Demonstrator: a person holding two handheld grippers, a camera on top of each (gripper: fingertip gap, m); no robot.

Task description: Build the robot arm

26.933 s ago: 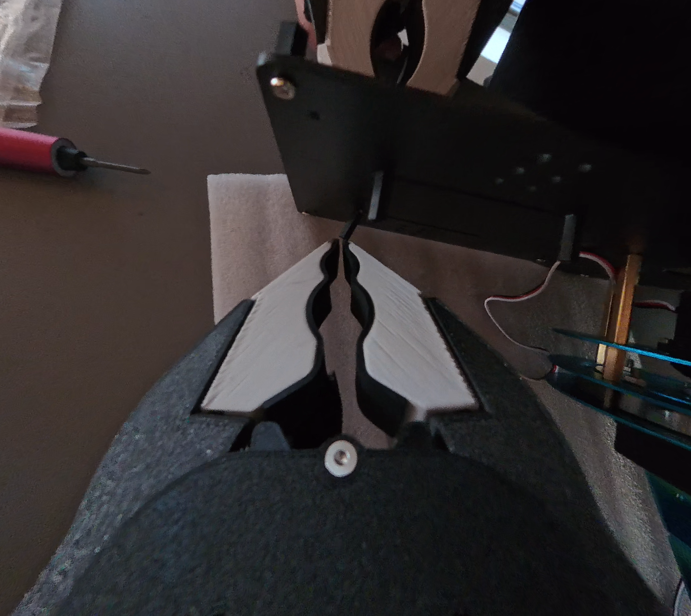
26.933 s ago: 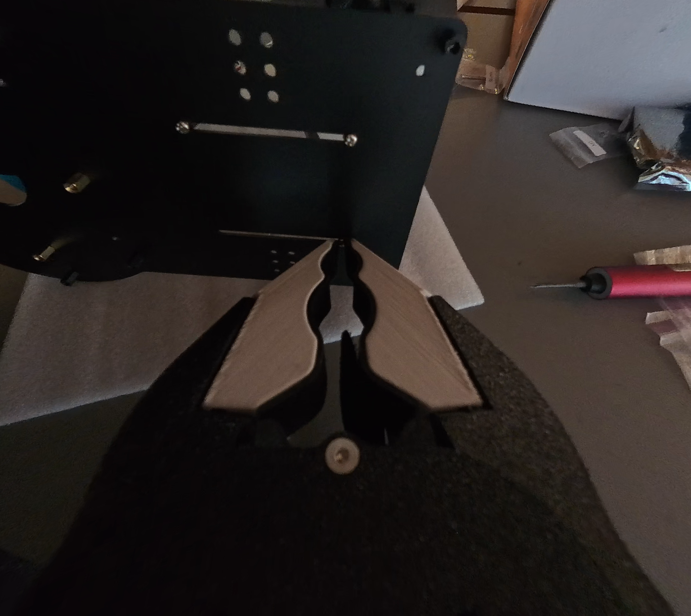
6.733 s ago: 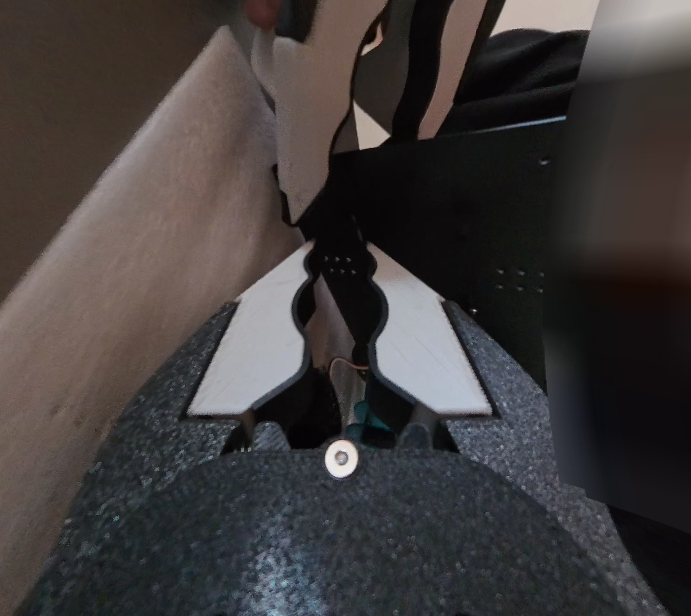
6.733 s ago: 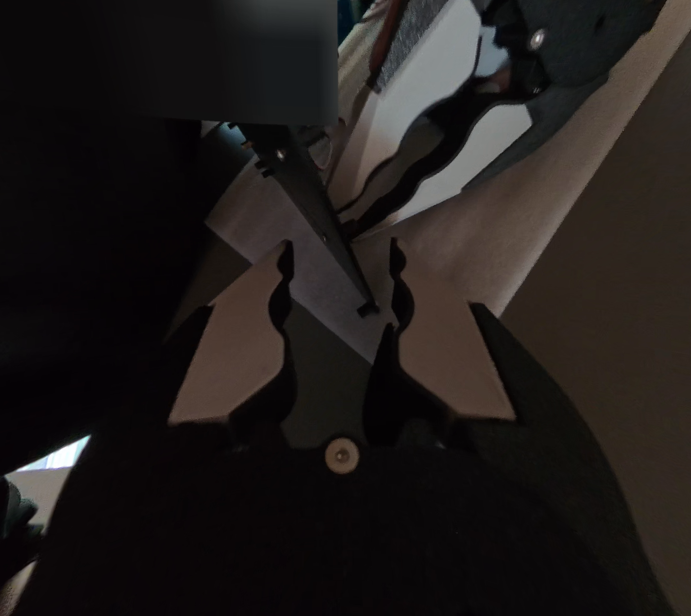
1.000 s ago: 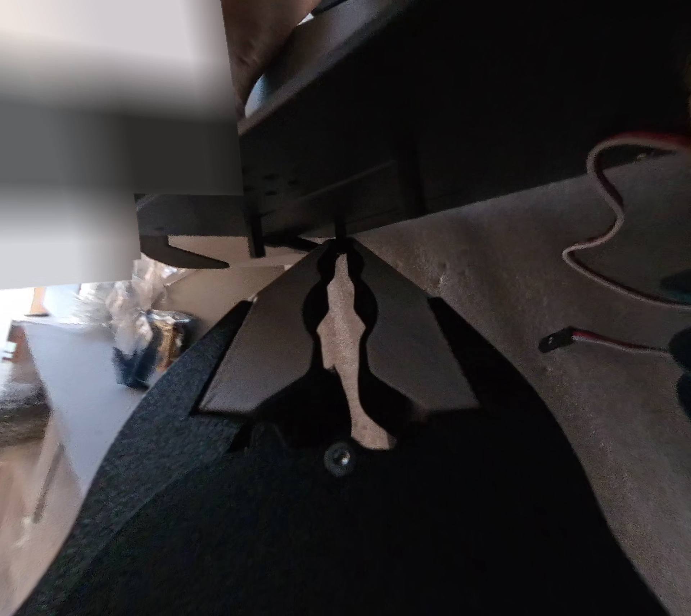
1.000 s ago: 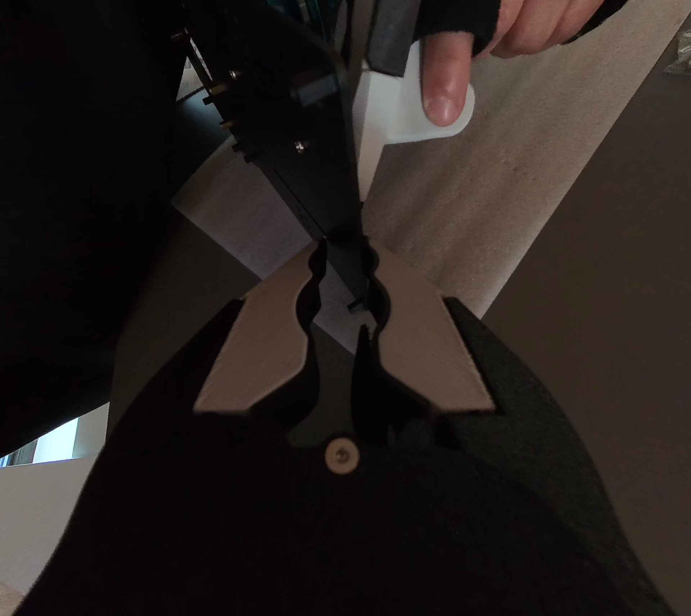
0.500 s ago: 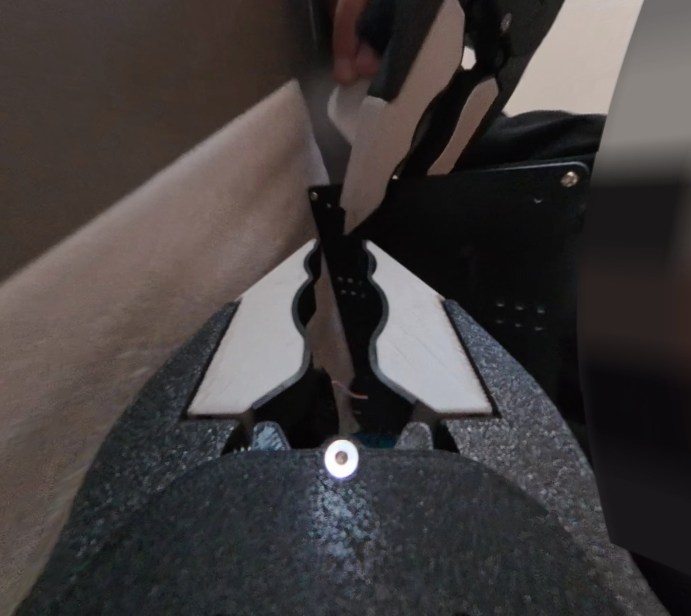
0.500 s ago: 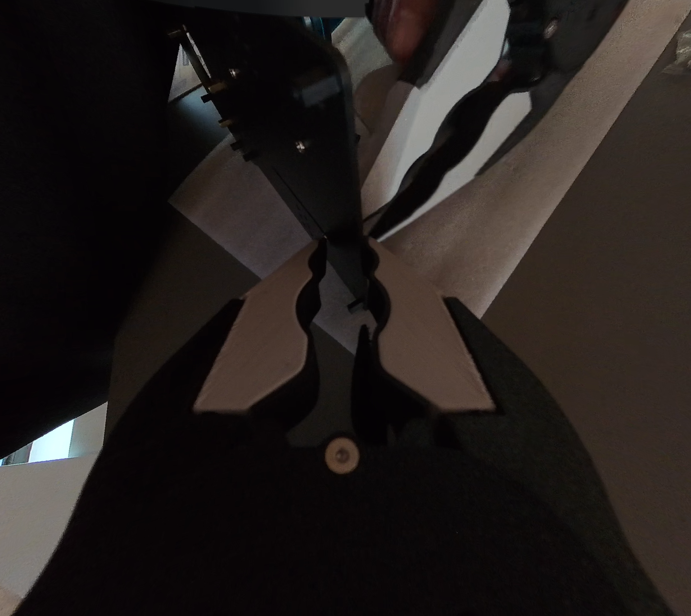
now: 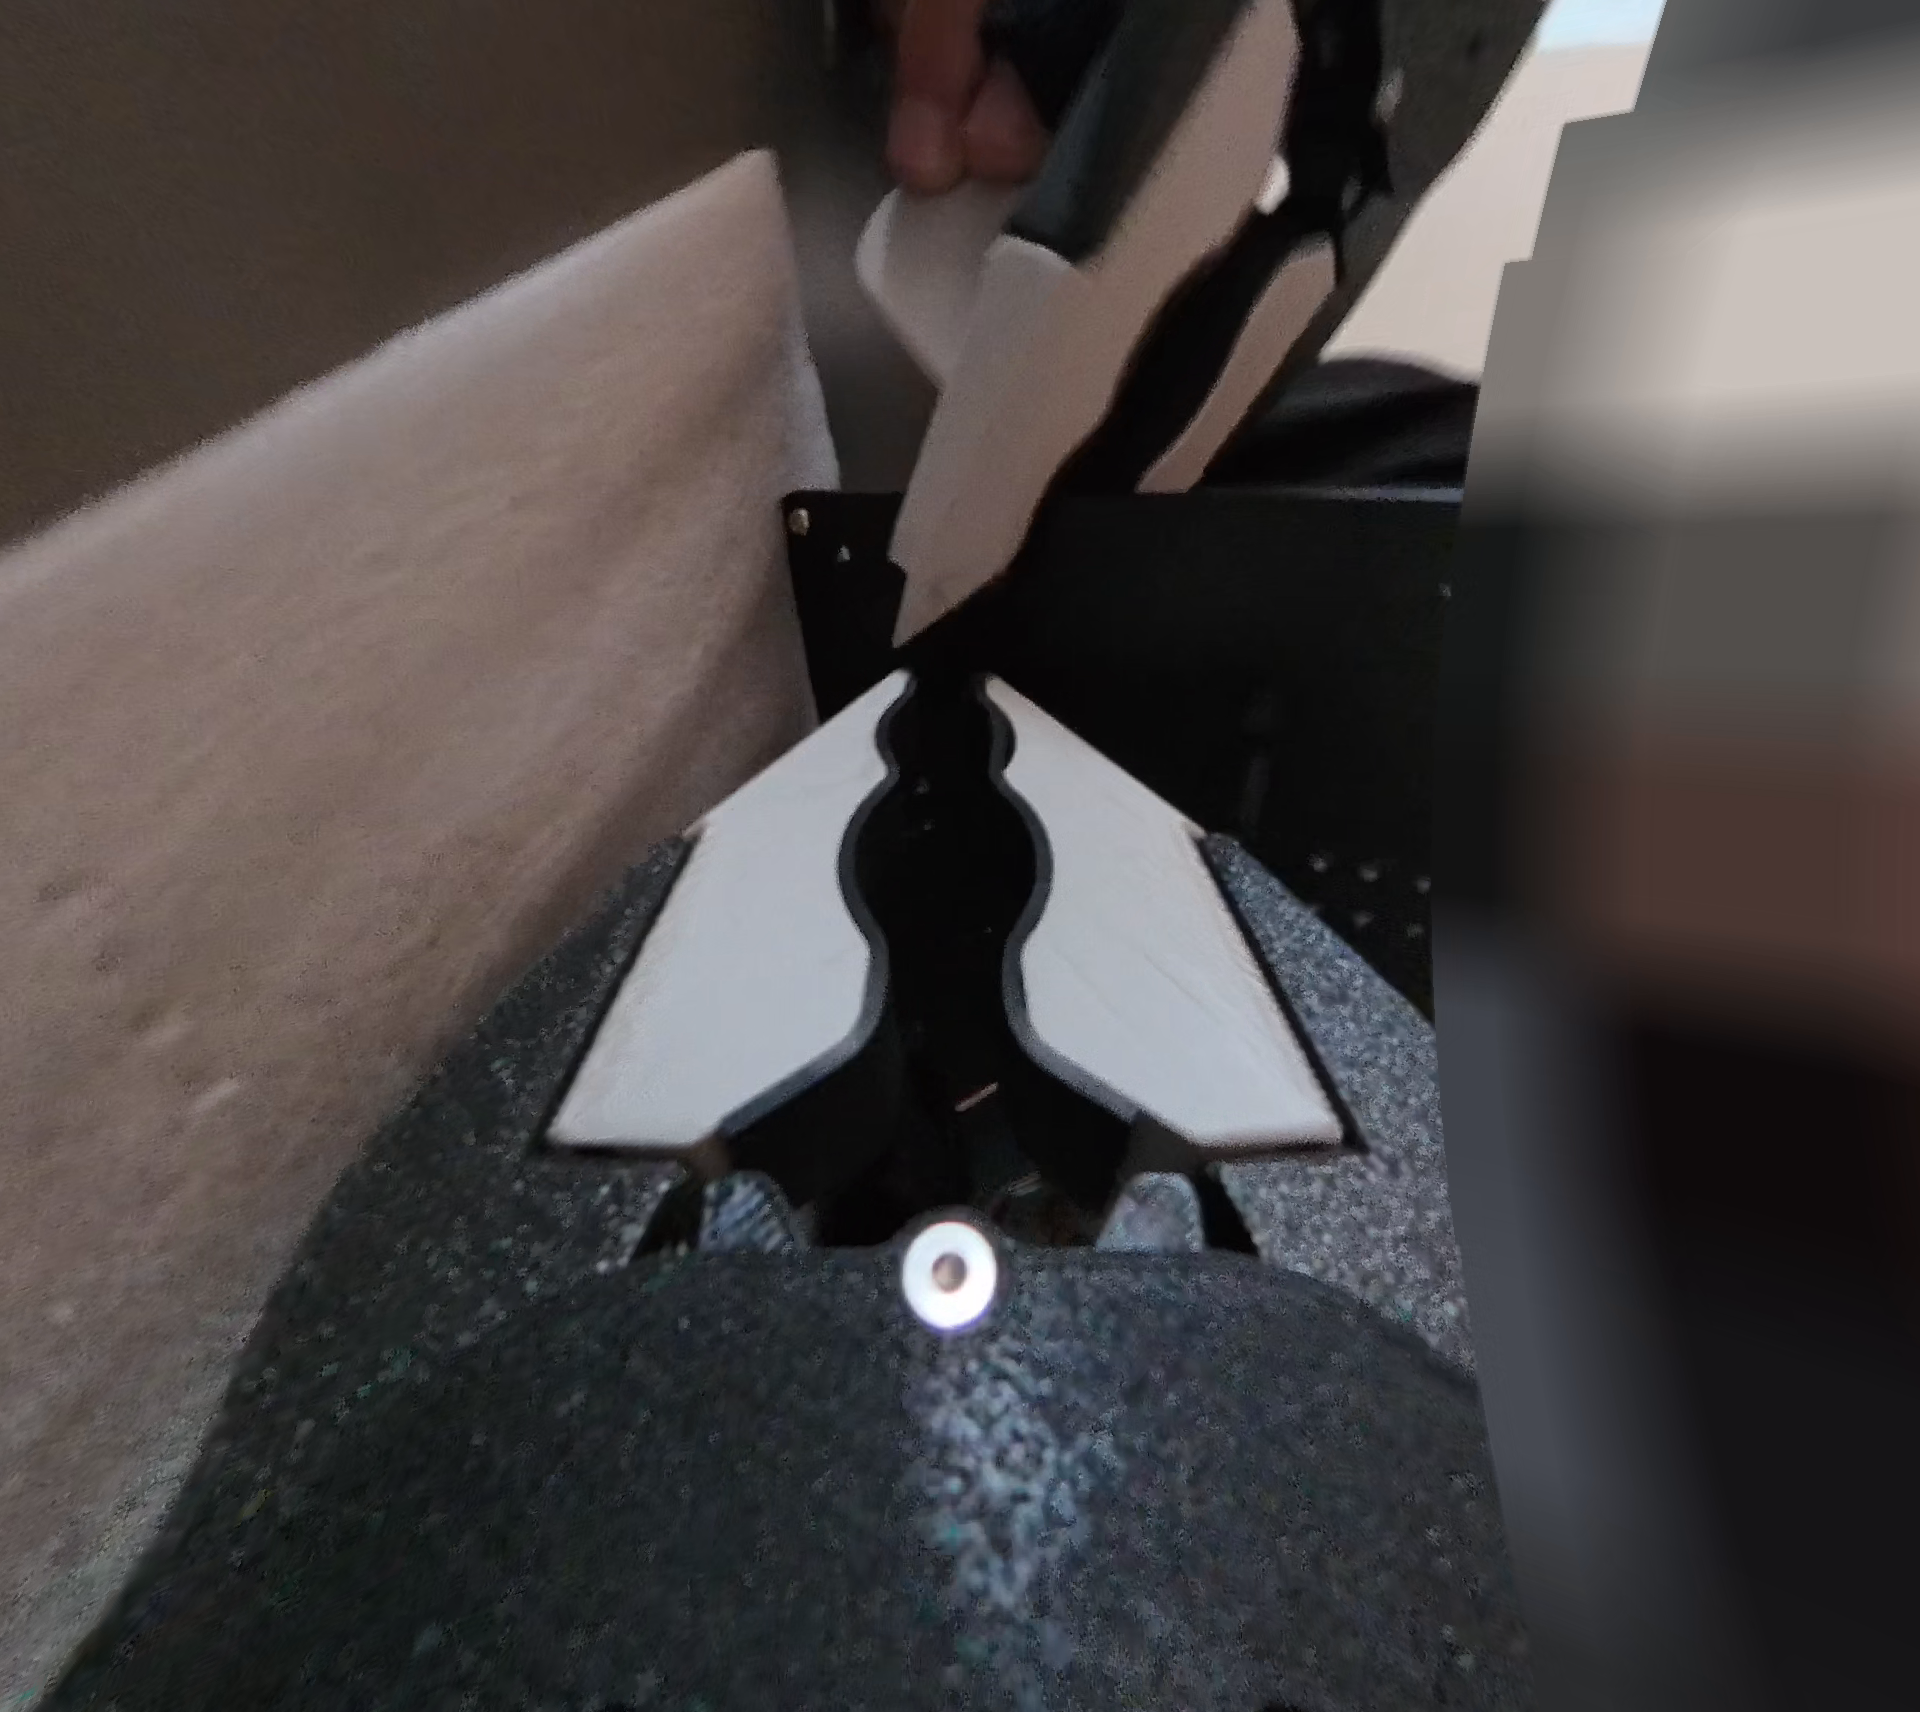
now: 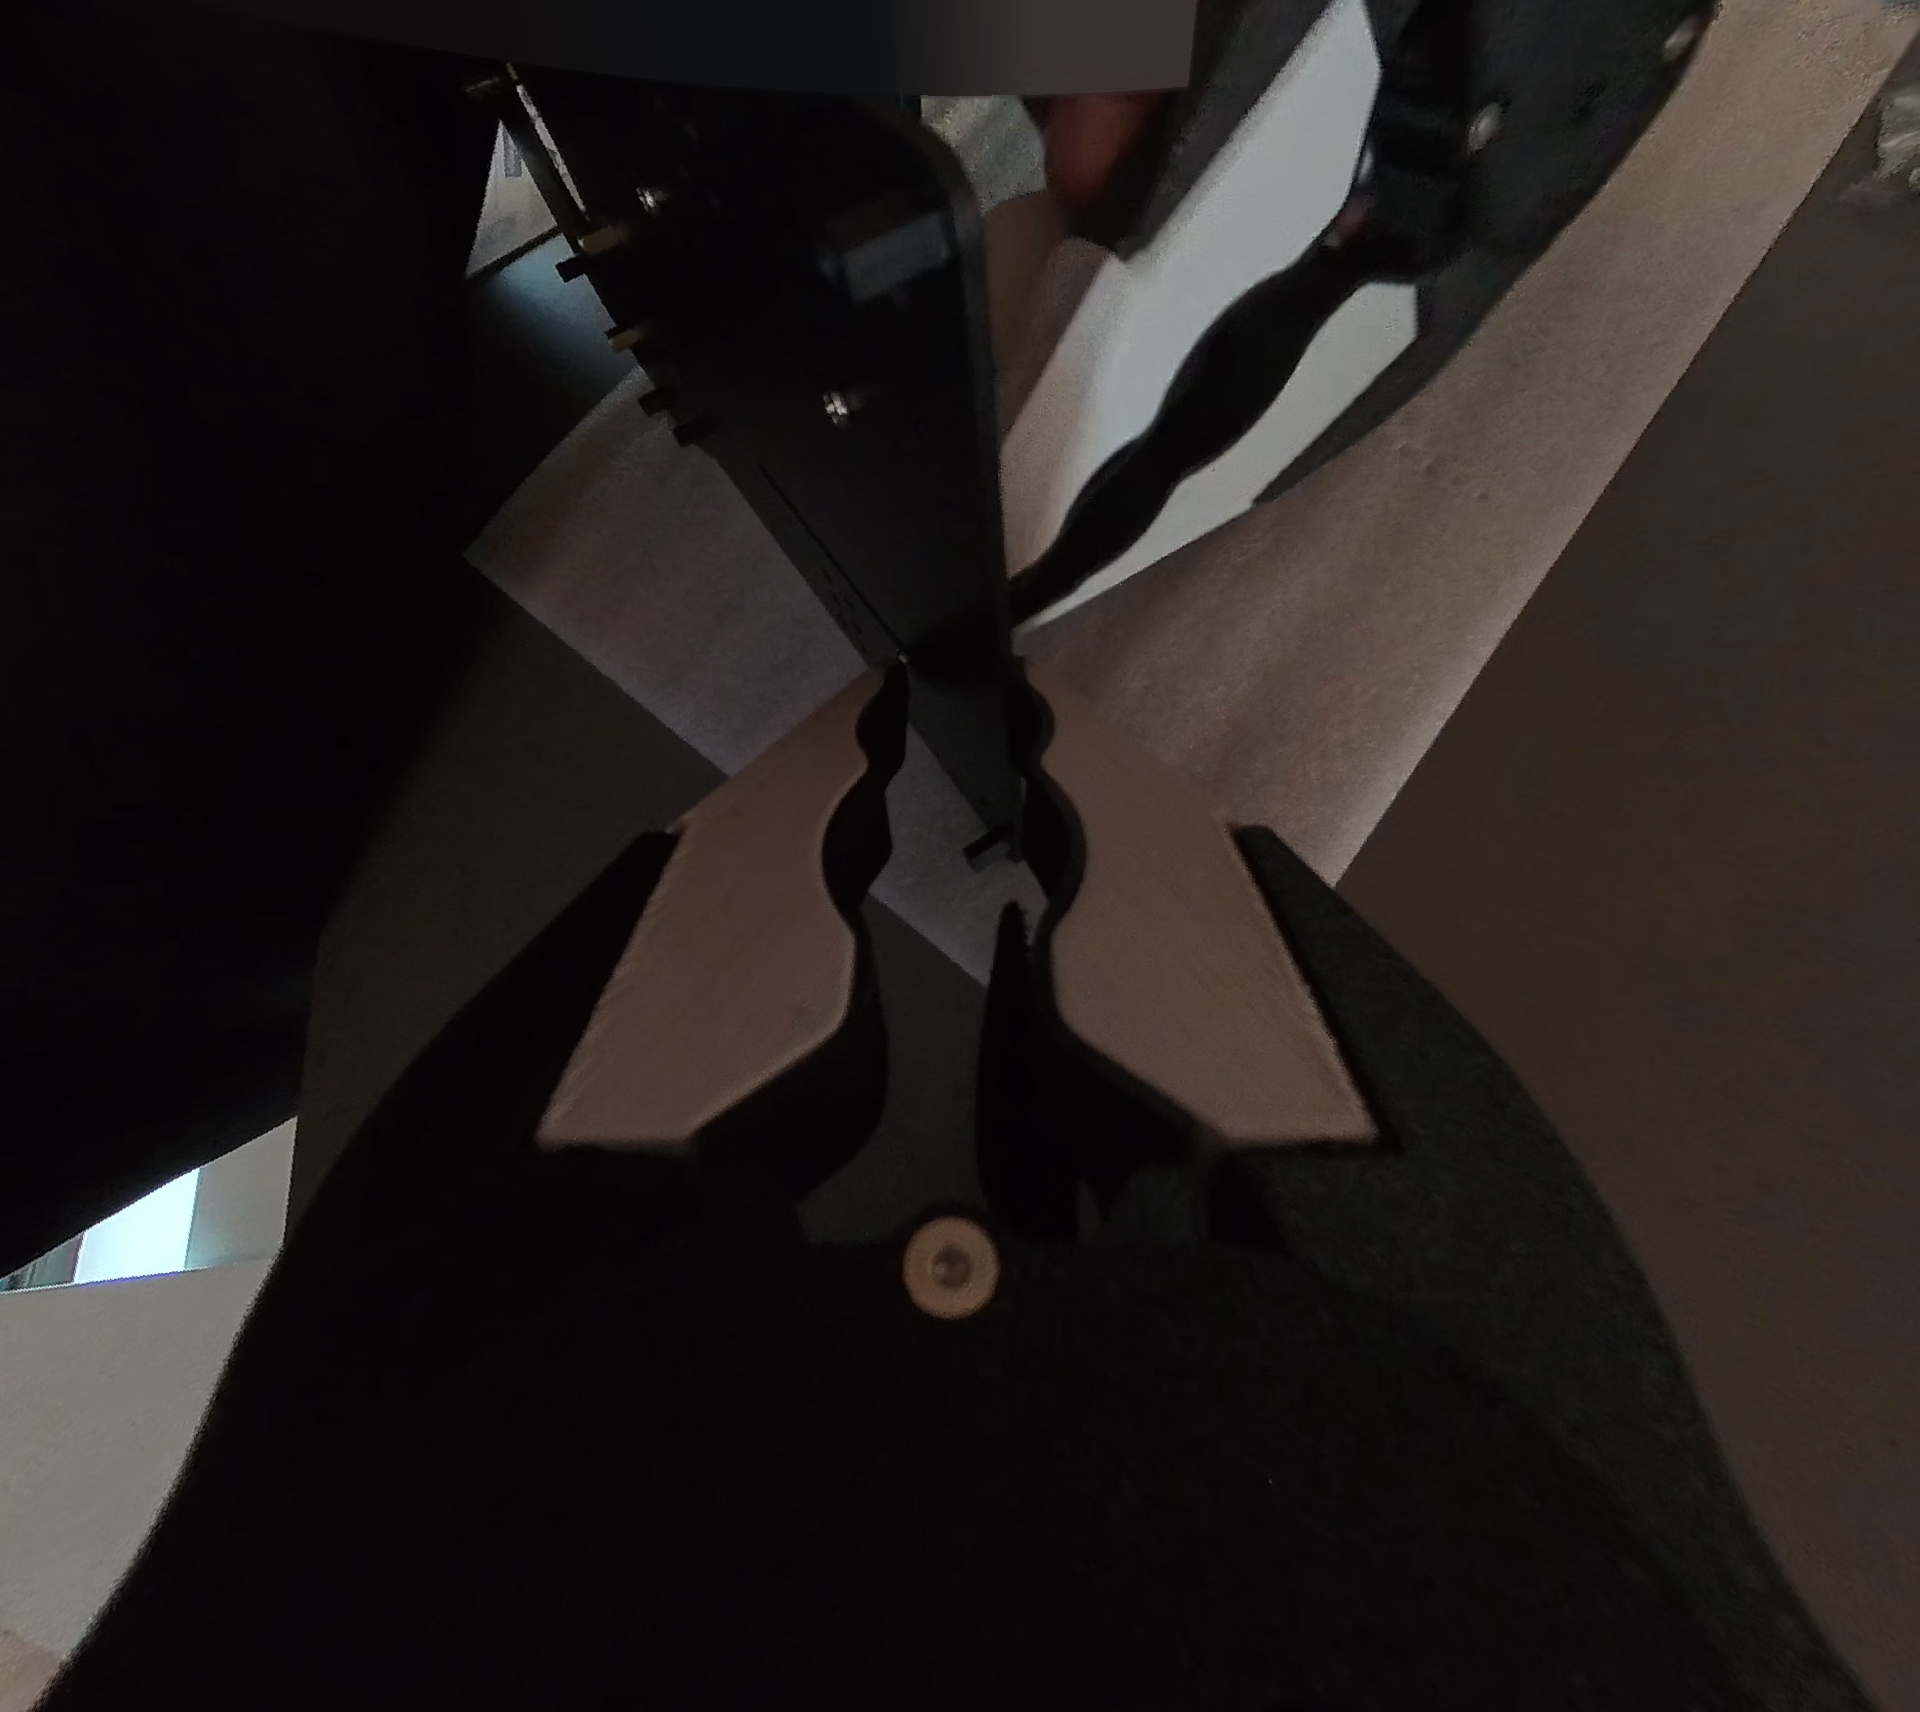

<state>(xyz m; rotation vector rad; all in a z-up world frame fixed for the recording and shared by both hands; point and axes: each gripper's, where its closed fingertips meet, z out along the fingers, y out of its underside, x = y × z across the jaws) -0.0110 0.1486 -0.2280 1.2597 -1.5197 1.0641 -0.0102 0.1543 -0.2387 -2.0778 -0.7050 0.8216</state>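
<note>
Your left tool (image 9: pixel 943 686) and right tool (image 10: pixel 956 686) each pinch the flat black metal plate (image 10: pixel 894 457); squeeze firmly; lift both evenly above the pale foam pad (image 9: pixel 395 675).

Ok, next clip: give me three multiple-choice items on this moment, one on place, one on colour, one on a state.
1. What lies under the plate?
A. a pale foam sheet
B. a wire rack
C. a blue tray

2. What colour is the plate?
A. red
B. black
C. yellow

3. How is the right claw?
A. wide open, far off
B. out of view
C. closed on the plate's edge

Answers:
1 A: the foam sheet spreads on the table below the plate.
2 B: the plate is black in both views.
3 C: the right claw pinches the plate's edge; the left claw grips it too.
</note>
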